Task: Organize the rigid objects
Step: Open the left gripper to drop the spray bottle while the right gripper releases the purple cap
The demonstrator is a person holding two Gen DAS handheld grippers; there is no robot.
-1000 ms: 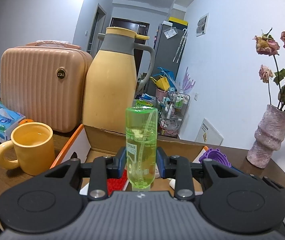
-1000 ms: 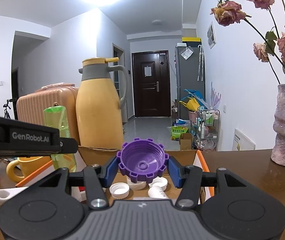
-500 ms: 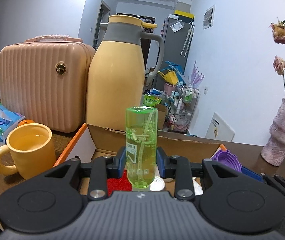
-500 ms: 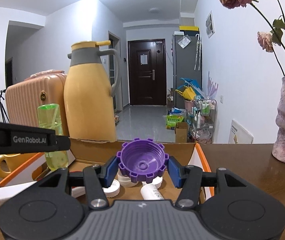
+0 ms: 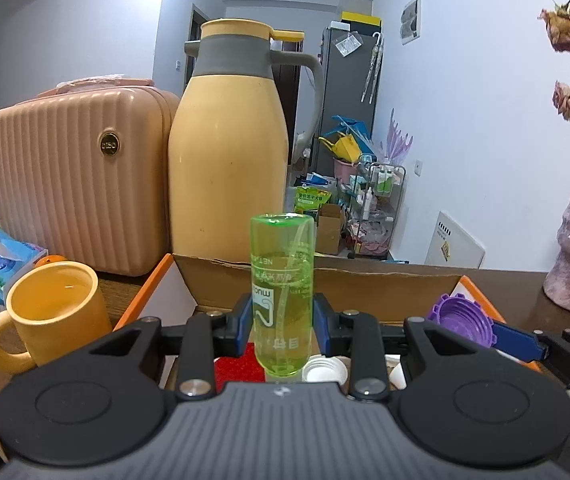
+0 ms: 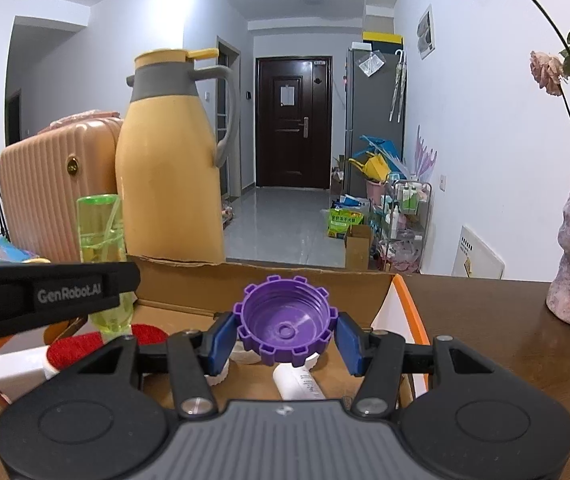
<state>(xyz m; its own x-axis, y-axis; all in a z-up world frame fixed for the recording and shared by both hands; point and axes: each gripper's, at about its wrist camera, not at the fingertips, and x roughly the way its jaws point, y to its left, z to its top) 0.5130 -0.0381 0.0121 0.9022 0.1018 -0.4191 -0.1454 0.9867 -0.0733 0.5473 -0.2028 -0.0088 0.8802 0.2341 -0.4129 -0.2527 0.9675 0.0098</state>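
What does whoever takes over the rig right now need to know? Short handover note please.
Left claw: shut on the translucent green plastic bottle, held bottom-up over the open cardboard box.
Right claw: shut on the purple notched plastic cap, open side facing the camera, also over the box.
In the box: white screw caps, a white tube, a red glittery piece.
Done: both items picked and brought above the box.
Left: lower and release each inside, probably the bottle first. The yellow ceramic mug stands outside the box, to its left.
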